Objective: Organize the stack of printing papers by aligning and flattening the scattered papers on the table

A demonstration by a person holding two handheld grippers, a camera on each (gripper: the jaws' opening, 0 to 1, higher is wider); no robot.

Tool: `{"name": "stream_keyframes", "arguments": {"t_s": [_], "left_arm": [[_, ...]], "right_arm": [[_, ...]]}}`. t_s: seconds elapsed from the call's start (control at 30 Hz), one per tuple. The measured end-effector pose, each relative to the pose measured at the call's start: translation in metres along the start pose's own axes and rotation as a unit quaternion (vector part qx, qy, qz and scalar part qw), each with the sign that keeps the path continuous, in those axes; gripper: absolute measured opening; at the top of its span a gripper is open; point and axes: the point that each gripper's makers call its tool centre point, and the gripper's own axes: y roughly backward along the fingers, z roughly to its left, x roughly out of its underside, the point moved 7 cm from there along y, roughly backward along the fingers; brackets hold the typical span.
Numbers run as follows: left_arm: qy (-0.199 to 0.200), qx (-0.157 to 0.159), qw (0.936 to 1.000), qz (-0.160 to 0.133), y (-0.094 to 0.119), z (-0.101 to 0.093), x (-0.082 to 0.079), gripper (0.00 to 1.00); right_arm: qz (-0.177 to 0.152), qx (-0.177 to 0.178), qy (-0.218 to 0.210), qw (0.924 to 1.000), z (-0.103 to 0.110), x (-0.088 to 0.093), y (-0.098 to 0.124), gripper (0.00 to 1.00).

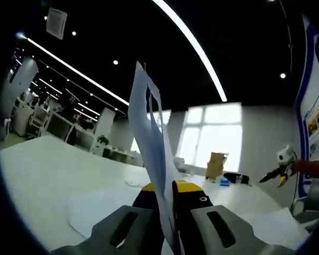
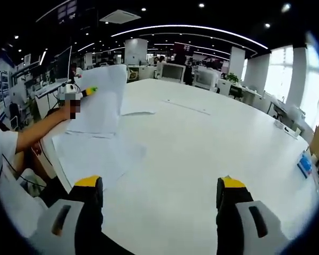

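Across the white worktop (image 2: 202,154) we count two flat patches of printing papers (image 2: 98,154), one near its edge and one smaller farther off. We are mid-gathering: our left gripper (image 1: 167,212) has its fingers closed on one lifted sheet (image 1: 151,133), held upright above them. Our right gripper (image 2: 159,199) hangs empty, fingers spread wide. Next, we judge, the sheet needs laying squarely on the nearer patch.

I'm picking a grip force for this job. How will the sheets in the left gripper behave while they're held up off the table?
The sheets look thin and probably floppy: the left gripper pinches them at one edge, and in the right gripper view they curve where they hang. They are likely light, so a gentle pinch should hold. On the smooth white table loose sheets may slide easily.
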Motion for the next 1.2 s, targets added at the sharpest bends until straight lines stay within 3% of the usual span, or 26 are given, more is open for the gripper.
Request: {"name": "stream_keyframes", "arguments": {"t_s": [0.5,0.8,1.2], "left_arm": [[-0.001,0.0,1.0,0.001,0.0,-0.002,0.001,0.07],[0.0,0.0,1.0,0.0,0.0,-0.001,0.0,0.07],[0.002,0.001,1.0,0.003,-0.001,0.0,0.0,0.06]], "right_arm": [[0.01,-0.02,0.037,0.9991,0.011,-0.024,-0.019,0.82],[0.012,-0.034,0.042,0.9985,0.016,-0.027,-0.031,0.83],[-0.028,-0.031,0.052,0.9977,0.014,-0.031,-0.033,0.88]]}}
